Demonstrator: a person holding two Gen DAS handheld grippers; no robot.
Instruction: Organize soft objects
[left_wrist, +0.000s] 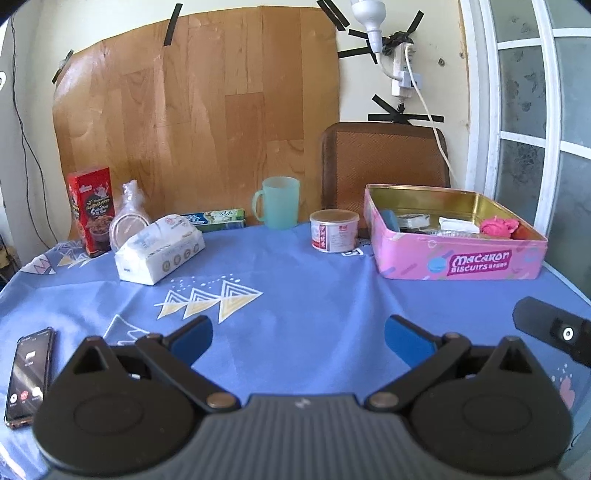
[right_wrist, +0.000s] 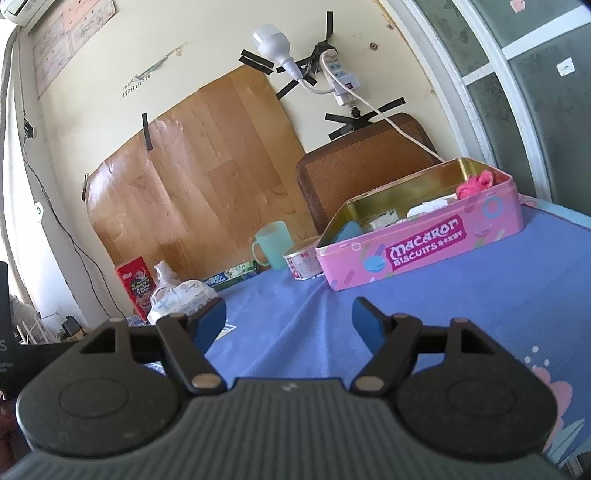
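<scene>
Pink tin (left_wrist: 458, 254), blue triangle-patterned tablecloth (left_wrist: 295, 266), mint mug (left_wrist: 279, 202)

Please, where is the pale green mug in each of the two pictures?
Left wrist view: the pale green mug stands upper middle, at the table's far edge.
Right wrist view: the mug is centre-left, left of the tin.
Shared landmark: the pink Macaron Biscuits tin.

A cream wall (left_wrist: 369, 103) rises behind the counter (left_wrist: 295, 280), which wears a blue cloth with pale triangle prints, and a wood-grain sheet (left_wrist: 207, 110) is fixed to the wall with strips of black tape. Right of the sheet a white power strip (left_wrist: 400, 70) and a bulb (left_wrist: 369, 18) are taped up, above a brown woven chair back (left_wrist: 384, 158). At the far right stands a white-framed window (left_wrist: 532, 103) with frosted panes, and daylight fills the room.
</scene>
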